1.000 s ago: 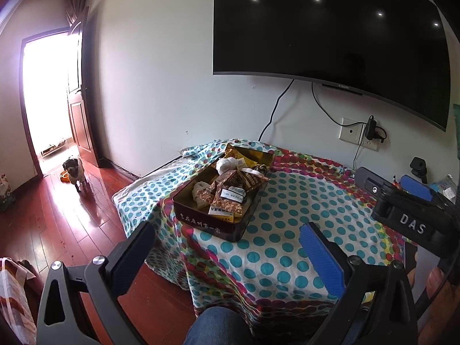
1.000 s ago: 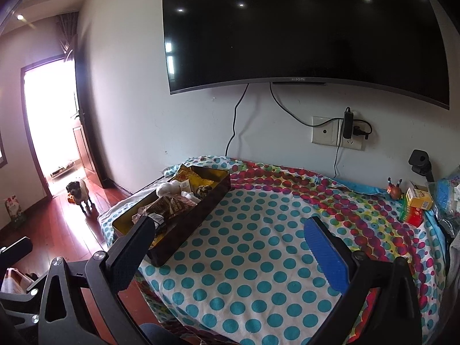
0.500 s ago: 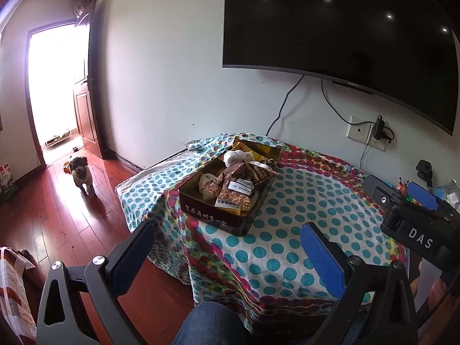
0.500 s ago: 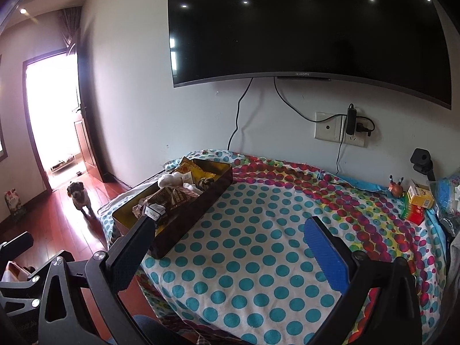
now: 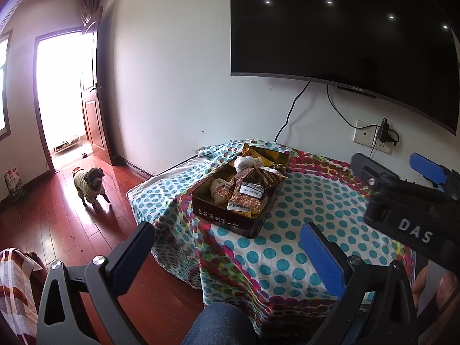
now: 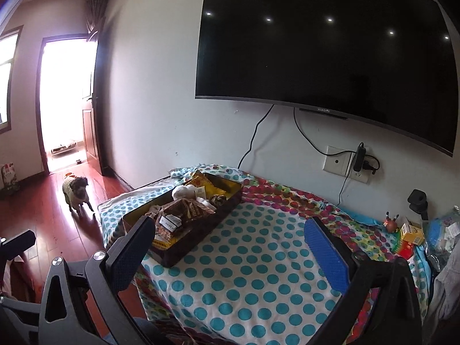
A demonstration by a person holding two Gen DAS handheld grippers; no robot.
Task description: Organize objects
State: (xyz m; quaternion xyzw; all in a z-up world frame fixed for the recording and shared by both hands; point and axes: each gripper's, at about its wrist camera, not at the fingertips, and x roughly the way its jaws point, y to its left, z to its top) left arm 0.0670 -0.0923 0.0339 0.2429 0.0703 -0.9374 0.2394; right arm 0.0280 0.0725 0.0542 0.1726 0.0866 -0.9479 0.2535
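Note:
A dark tin box point(image 5: 230, 218) full of snack packets point(image 5: 250, 189) and a white bundle point(image 5: 244, 162) stands at the left end of a table with a polka-dot cloth point(image 5: 302, 230). It also shows in the right wrist view point(image 6: 198, 230). My left gripper point(image 5: 227, 247) is open and empty, held in front of the table's near edge. My right gripper point(image 6: 227, 244) is open and empty above the cloth, to the right of the box; its body shows in the left wrist view point(image 5: 402, 215).
Small boxes and a figurine point(image 6: 402, 230) sit at the table's right end by a small camera point(image 6: 418, 201). A TV point(image 6: 330, 51) hangs on the wall. A small dog point(image 5: 89, 185) stands on the wood floor near an open door point(image 5: 92, 100). My knee point(image 5: 221, 325) is below.
Both views have swung to the left, so the box and table sit further right in the frames. The dog has walked closer into the room. Both grippers stay open.

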